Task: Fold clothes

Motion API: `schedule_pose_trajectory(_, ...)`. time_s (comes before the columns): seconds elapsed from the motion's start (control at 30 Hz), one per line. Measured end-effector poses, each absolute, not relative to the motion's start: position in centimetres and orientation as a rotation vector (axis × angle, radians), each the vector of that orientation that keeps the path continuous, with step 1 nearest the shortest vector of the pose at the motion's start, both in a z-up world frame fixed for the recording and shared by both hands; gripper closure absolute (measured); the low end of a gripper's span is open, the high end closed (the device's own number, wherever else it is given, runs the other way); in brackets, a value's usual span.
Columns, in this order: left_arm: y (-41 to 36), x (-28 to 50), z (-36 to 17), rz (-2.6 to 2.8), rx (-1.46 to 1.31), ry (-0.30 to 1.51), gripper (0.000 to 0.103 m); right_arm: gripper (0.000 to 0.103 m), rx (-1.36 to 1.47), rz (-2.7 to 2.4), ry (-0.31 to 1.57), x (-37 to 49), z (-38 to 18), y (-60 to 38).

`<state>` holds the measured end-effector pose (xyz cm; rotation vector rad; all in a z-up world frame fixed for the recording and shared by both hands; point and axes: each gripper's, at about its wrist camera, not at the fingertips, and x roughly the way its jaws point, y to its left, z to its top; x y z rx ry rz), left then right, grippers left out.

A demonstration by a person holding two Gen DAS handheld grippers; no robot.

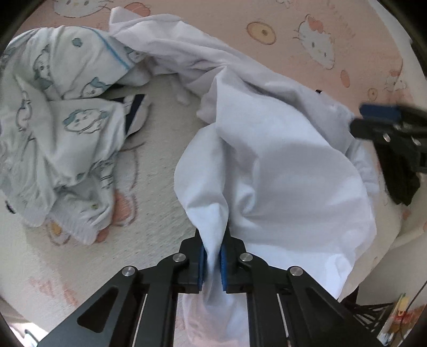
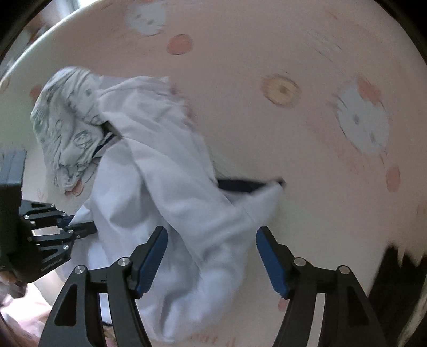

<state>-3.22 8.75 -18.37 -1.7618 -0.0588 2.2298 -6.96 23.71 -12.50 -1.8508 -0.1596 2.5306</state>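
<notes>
Pinching a fold of the white garment (image 1: pixel 267 165) between its blue pads, the left gripper (image 1: pixel 212 257) is clamped tight. The right gripper (image 2: pixel 212 253) hangs with jaws spread wide above the same garment, gripping nothing. It lies crumpled on the pink cartoon sheet (image 1: pixel 267 16), beside a printed garment (image 1: pixel 53 120).

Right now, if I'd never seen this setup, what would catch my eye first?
Probably the big white garment heaped mid-scene on a pink cartoon-cat bedsheet, a bunch of it pinched in the left tool at the bottom of the left wrist view. To its left lies a crumpled cartoon-print garment. In the right wrist view, the right tool gapes open above the white cloth.
</notes>
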Motion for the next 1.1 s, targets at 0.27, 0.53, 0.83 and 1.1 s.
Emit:
schedule_pose_trajectory(0.27, 5.7, -3.0, -17.9, 2.221, -1.726, -0.198, 0.095, 0.035, -1.878, 2.566, -0.284, -11.7, -15.5, 20.3)
schedule_pose_trajectory(0.53, 2.1, -4.6, -15.7, 2.322, -1.625, -0.297, 0.041, 0.035, -1.885, 2.573, -0.333, -12.2, -15.9, 19.3)
schedule_pose_trajectory(0.83, 3.6, -13.6, -14.9, 2.348, -1.572, -0.391, 0.041, 0.035, -1.875, 2.562, -0.348, -13.2, -17.9, 20.2)
schedule_pose_trajectory(1.1, 3.3, -17.4, -18.4, 2.322, -1.618, -0.629, 0.041, 0.035, -1.898, 2.545, -0.232, -13.5, -18.1, 20.8)
